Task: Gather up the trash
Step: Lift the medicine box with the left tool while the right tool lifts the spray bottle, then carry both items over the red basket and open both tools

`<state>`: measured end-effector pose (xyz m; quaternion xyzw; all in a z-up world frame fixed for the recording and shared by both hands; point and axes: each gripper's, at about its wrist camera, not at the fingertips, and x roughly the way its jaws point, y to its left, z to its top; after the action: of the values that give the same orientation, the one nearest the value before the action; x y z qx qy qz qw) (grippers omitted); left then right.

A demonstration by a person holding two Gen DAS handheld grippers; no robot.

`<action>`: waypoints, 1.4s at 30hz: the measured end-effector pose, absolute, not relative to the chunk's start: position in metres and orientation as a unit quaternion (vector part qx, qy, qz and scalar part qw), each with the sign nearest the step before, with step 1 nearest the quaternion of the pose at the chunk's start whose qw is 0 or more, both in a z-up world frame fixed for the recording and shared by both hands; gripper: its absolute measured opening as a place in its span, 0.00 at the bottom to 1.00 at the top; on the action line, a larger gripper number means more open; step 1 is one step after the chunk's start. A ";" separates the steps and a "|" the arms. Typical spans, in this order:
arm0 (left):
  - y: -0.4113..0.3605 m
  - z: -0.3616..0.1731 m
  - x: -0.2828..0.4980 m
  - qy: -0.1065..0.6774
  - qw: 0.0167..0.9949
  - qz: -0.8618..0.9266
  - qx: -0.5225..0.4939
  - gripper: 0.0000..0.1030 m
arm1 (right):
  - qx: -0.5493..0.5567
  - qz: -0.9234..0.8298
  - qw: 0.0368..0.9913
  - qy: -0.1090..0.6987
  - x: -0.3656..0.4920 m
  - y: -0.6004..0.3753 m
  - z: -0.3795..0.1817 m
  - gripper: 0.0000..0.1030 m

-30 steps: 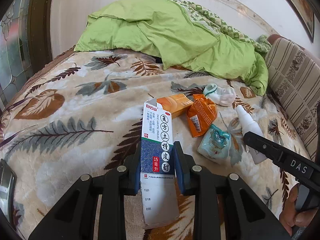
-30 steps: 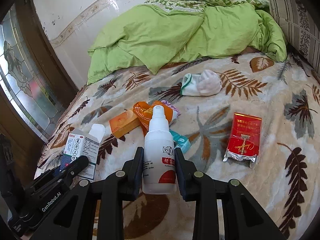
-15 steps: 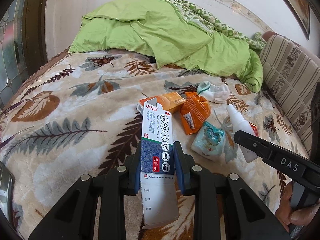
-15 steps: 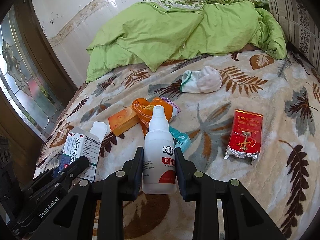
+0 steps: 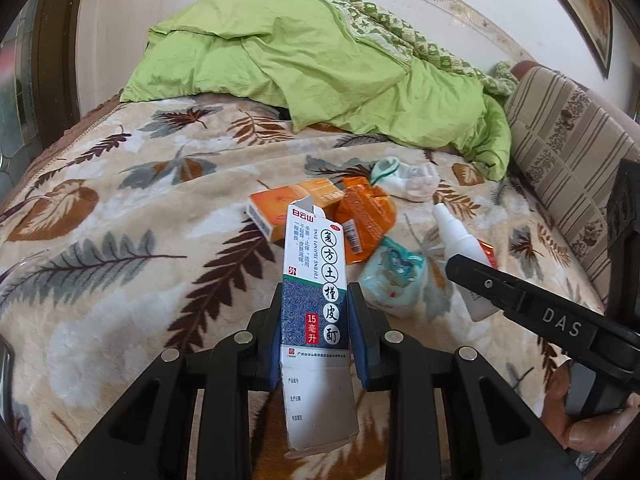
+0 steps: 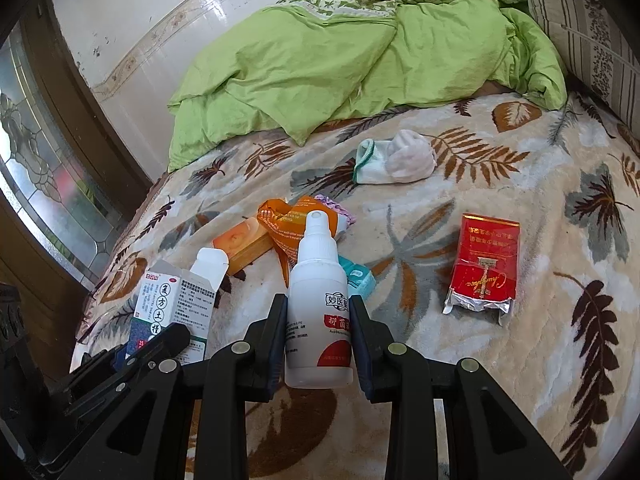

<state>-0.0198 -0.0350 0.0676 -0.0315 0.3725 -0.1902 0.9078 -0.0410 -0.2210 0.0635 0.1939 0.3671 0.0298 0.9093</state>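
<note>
My left gripper is clenched on an empty medicine carton, pads pressing its two narrow sides at the blue band low in the left wrist frame. My right gripper grasps a white spray bottle by its body, at lower centre of the right wrist frame, nozzle pointing up the picture

The carton looks light and hollow, top flap torn open, so I judge it will crush if I squeeze harder; gripping across the narrow sides near the middle, as I do, seems right. The bottle is stiff smooth plastic, probably slippery and possibly still part full, so a hold on the wide labelled body beats the thin neck

Still lying on the leaf-patterned blanket: an orange box and a crumpled orange wrapper touching each other at centre left, a teal packet peeping out behind the bottle, and a red cigarette pack well apart to the right. The wrapper and packet are soft and floppy; I would pinch a raised fold. The cigarette pack has torn foil at its lower end and looks squashable; its long edges suit my pads best. A white sock lies higher up, near the green quilt, and may not be trash
</note>
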 end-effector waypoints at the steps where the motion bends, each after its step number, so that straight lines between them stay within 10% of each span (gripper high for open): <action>1: -0.036 0.068 -0.021 0.372 0.907 -0.193 -0.032 0.26 | 0.196 0.028 0.909 0.366 -0.043 -0.222 0.064 0.31; 26: -0.081 0.087 -0.128 0.379 0.881 -0.282 -0.029 0.26 | 0.260 -0.001 0.900 0.349 -0.195 -0.277 0.081 0.31; 42: -0.241 0.144 -0.238 0.363 0.789 -0.494 0.042 0.26 | 0.339 -0.169 0.882 0.282 -0.399 -0.443 0.108 0.31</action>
<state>-0.2384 -0.2406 0.1435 0.0419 0.3634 -0.4942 0.7886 -0.3986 -0.4428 0.1081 0.3393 0.2816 -0.1689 0.8815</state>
